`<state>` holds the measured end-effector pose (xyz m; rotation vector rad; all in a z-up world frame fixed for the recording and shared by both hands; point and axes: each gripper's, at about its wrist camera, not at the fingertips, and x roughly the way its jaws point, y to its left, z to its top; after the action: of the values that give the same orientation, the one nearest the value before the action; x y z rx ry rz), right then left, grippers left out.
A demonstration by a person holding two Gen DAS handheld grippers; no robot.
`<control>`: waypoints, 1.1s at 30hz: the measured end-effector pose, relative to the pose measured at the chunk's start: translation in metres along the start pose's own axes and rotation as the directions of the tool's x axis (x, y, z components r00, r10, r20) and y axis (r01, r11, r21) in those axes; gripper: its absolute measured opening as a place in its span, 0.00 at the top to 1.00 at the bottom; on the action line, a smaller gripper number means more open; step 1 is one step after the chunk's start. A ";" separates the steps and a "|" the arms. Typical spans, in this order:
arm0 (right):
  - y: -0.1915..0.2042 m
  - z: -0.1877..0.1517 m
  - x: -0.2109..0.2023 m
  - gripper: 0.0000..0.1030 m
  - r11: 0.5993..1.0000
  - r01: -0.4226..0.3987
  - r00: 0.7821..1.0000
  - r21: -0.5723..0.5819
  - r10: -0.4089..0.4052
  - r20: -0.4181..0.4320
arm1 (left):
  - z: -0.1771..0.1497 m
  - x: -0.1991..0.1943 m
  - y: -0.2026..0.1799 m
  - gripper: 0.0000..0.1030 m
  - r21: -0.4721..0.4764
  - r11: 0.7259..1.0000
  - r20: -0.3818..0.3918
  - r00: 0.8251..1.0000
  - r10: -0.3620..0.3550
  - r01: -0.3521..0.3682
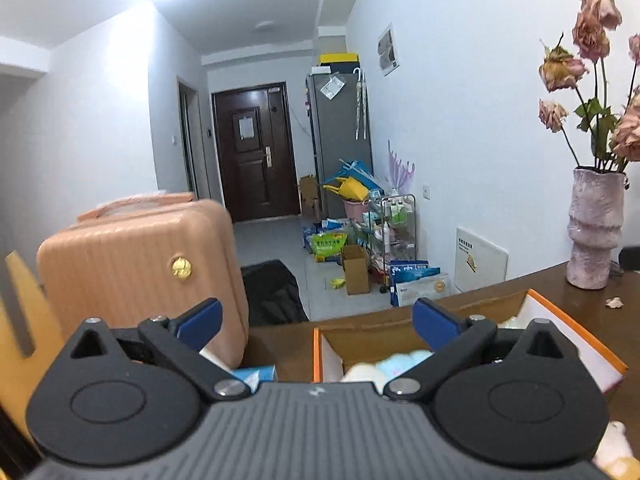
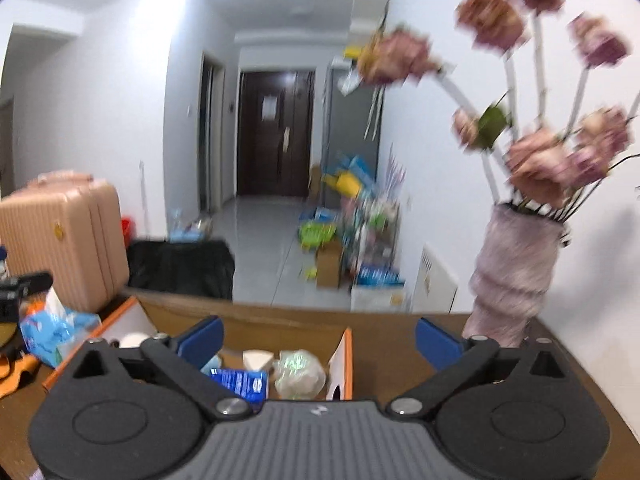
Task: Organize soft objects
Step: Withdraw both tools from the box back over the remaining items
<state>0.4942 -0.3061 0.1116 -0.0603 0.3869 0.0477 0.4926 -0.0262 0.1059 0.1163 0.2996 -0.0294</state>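
Observation:
My left gripper (image 1: 316,322) stands wide open above the near end of an orange-rimmed cardboard box (image 1: 576,322), with nothing between its blue pads (image 1: 434,322). Pale soft items (image 1: 394,364) lie in that box below it. In the right wrist view my right gripper (image 2: 318,340) is also wide open and holds nothing. Under it the same box (image 2: 345,350) holds a blue tissue pack (image 2: 240,384), a white piece (image 2: 258,358) and a clear bag of soft stuff (image 2: 300,372).
A pink vase with dried roses (image 1: 594,232) (image 2: 516,272) stands on the brown table (image 1: 568,284) near the box. A pink suitcase (image 1: 144,272) (image 2: 64,236) is to the left. Blue tissue packs (image 2: 52,330) lie left of the box. Clutter lines the hallway wall.

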 end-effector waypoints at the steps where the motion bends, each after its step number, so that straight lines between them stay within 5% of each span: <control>1: -0.002 0.000 -0.009 0.00 1.000 0.002 1.000 0.008 -0.002 0.015 | -0.001 -0.008 0.002 0.00 -0.009 1.000 0.001 1.000 -0.004 0.004; 14: 0.007 -0.044 -0.126 0.00 0.995 -0.015 0.995 0.096 0.005 0.101 | -0.037 -0.128 0.017 0.00 -0.072 0.997 -0.010 1.000 -0.002 0.002; 21: 0.020 -0.101 -0.209 0.00 0.997 -0.031 0.992 0.076 0.021 0.125 | -0.086 -0.226 0.022 0.00 -0.074 0.997 0.042 0.999 -0.013 0.016; 33: 0.061 -0.213 -0.332 0.00 0.996 -0.058 0.993 0.073 0.049 0.111 | -0.185 -0.340 0.034 0.00 -0.044 0.999 -0.005 1.000 0.012 -0.013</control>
<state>0.1040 -0.2715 0.0371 0.0278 0.2807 0.0888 0.1155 0.0334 0.0352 0.0749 0.3043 -0.0102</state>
